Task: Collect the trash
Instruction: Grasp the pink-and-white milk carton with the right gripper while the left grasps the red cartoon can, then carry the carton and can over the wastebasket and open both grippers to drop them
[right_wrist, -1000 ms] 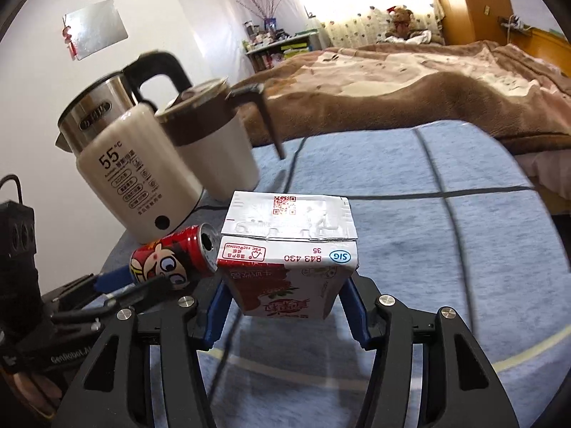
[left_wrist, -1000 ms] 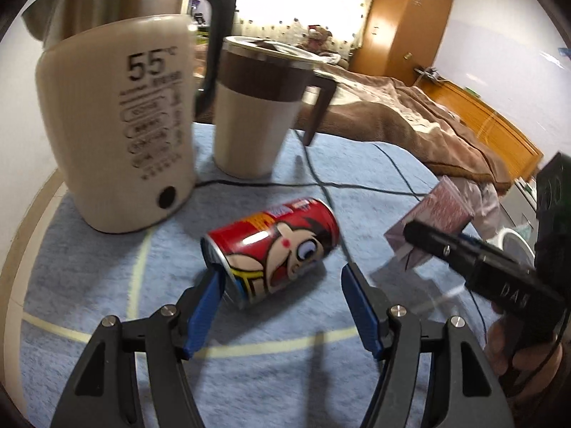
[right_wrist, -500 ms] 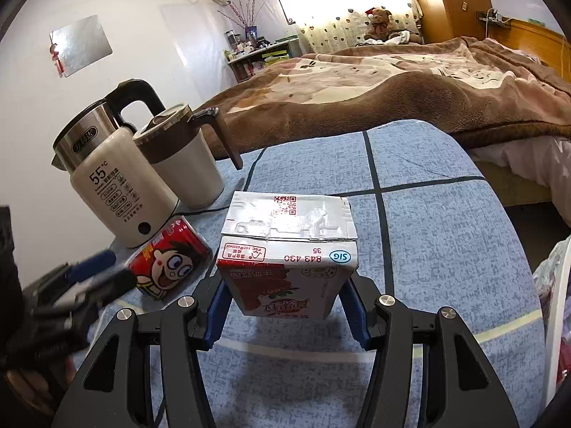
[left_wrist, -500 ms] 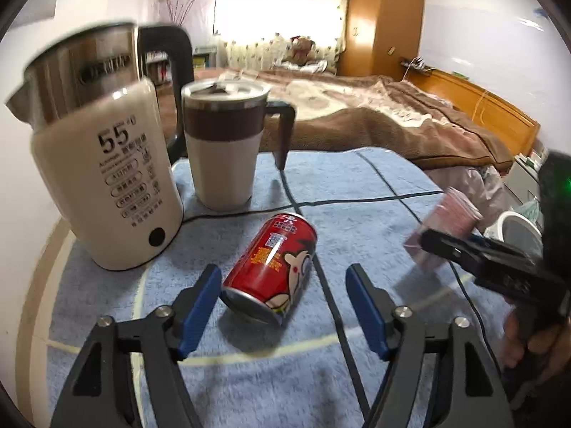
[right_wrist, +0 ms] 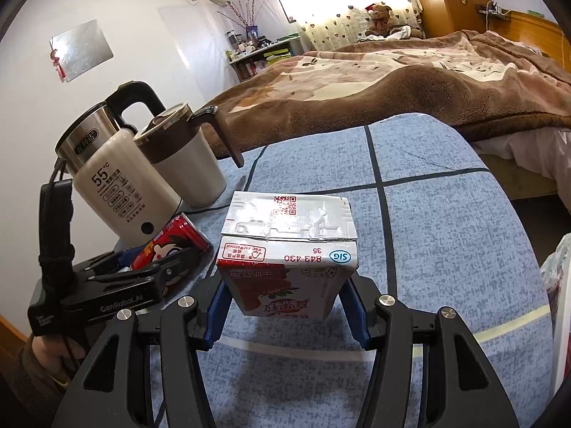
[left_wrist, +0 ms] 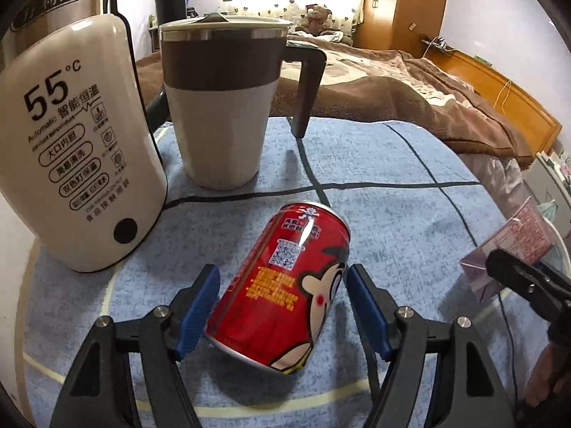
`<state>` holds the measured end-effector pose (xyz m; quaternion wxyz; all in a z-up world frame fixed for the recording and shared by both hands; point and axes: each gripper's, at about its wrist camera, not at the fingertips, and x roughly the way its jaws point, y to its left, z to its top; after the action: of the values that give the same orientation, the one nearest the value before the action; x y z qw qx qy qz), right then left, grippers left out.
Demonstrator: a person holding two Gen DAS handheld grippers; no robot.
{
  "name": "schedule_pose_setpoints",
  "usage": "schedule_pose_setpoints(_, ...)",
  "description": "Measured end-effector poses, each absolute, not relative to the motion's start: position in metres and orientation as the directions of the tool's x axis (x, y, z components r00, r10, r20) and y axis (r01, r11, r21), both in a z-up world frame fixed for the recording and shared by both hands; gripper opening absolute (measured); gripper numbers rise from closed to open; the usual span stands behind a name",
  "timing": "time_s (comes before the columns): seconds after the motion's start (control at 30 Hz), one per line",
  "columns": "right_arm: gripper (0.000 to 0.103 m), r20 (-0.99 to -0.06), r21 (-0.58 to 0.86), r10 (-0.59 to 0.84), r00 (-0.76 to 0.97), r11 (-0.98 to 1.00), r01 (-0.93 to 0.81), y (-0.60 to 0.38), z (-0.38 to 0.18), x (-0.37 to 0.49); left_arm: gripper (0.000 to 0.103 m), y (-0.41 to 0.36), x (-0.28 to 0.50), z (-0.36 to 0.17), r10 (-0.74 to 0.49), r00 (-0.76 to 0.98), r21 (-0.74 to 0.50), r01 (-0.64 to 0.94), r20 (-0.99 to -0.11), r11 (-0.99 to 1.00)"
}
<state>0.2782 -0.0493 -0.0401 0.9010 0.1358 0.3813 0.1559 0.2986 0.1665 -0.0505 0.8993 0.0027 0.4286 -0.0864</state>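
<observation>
The left gripper (left_wrist: 282, 310) is spread wide around the red can (left_wrist: 282, 289), which lies on its side on the blue tablecloth (left_wrist: 392, 192), near the kettle (left_wrist: 71, 149) (marked 55) and the mug (left_wrist: 221, 107). The right gripper (right_wrist: 285, 310) pinches the milk carton (right_wrist: 289, 253) between both pads, off the cloth, toward the table's right edge.

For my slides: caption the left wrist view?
Open left gripper straddles a lying red can beside kettle and mug.
</observation>
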Motion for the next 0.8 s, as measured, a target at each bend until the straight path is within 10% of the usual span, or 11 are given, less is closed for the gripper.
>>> schedule_pose_setpoints(0.8, 0.056, -0.641, 0.364, 0.361, 0.678, 0.92, -0.146, -0.085, -0.028, 0.252, 0.058, 0.11, 0.248, -0.031, -0.235, 0.636, -0.123, 0.216, -0.735, 0.969)
